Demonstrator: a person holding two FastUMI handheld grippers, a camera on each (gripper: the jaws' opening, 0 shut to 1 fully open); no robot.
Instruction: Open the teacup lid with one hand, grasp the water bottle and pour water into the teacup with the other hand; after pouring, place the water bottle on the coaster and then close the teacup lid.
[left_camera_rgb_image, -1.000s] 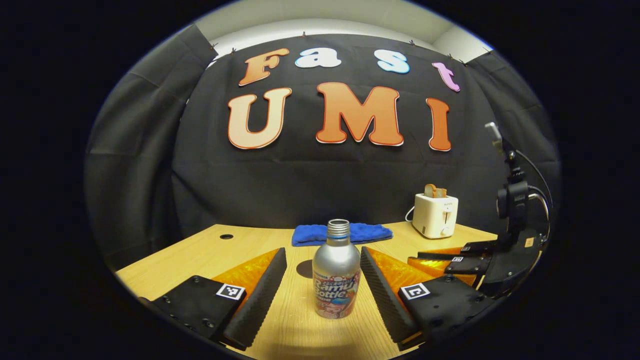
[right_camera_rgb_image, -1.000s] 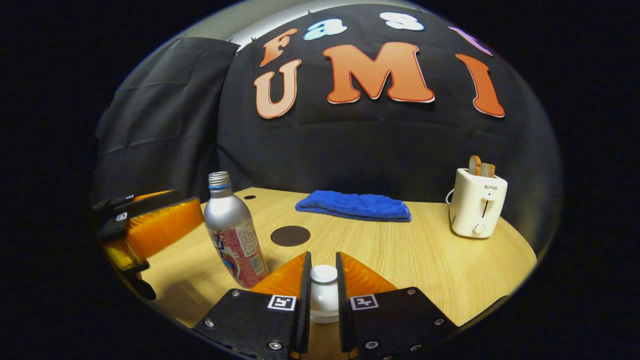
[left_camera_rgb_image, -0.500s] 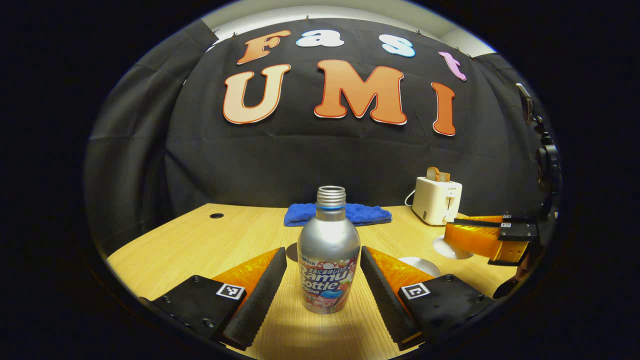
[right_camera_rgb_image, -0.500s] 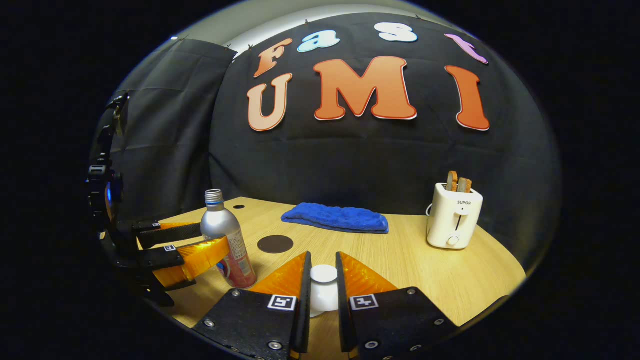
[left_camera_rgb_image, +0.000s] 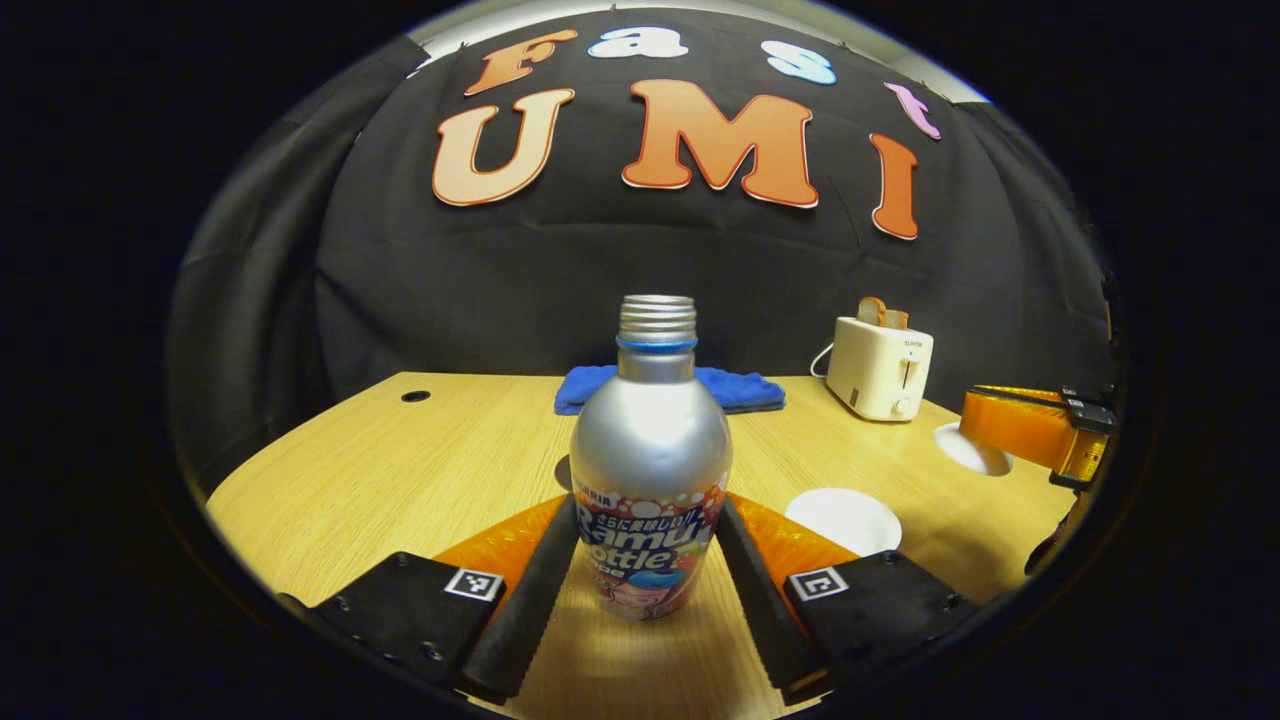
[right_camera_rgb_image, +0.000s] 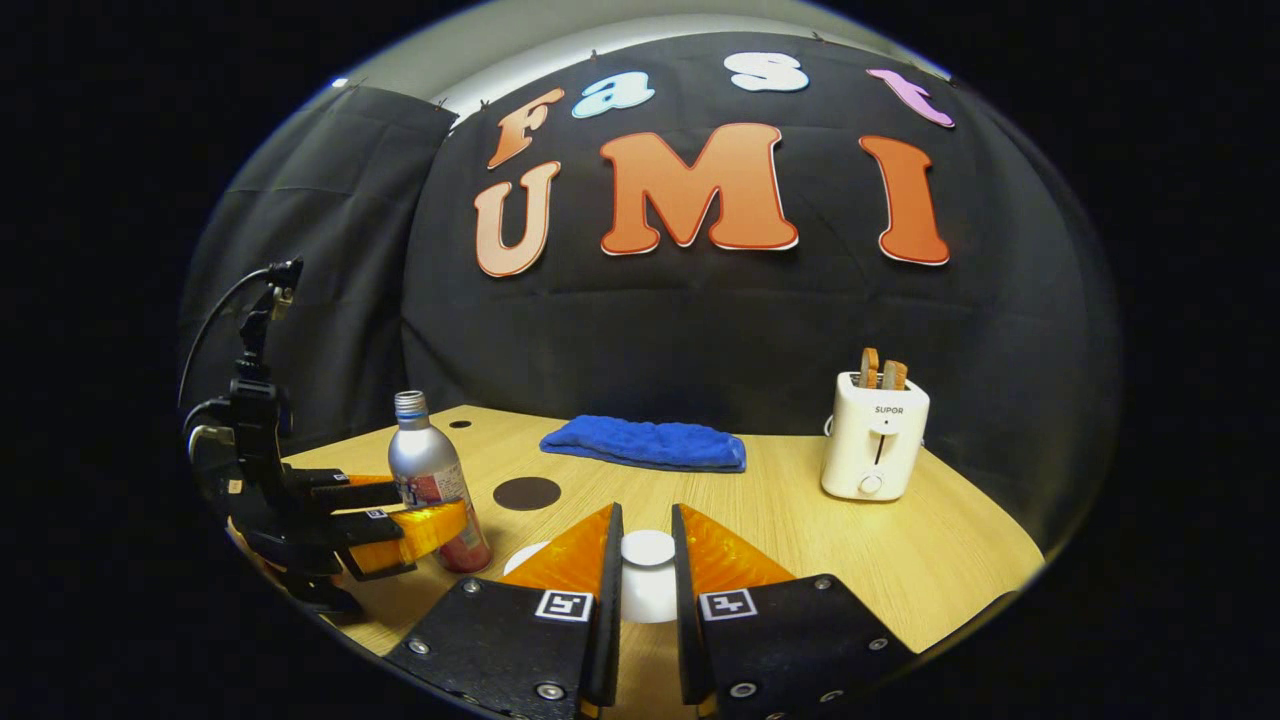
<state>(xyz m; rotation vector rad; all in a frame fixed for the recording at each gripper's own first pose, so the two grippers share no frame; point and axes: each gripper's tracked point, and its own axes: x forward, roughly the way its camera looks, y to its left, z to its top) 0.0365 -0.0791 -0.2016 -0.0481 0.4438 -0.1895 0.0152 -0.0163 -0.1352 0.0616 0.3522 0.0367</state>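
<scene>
The left gripper (left_camera_rgb_image: 645, 590) has pushed forward, and its black fingers now touch both sides of the silver aluminium water bottle (left_camera_rgb_image: 650, 470), which stands on the wooden table (left_camera_rgb_image: 400, 470). The right gripper (right_camera_rgb_image: 647, 590) has lifted the white teacup lid (right_camera_rgb_image: 648, 575), pinched tight, clear of the white teacup (left_camera_rgb_image: 842, 520). Pouring should come next.
</scene>
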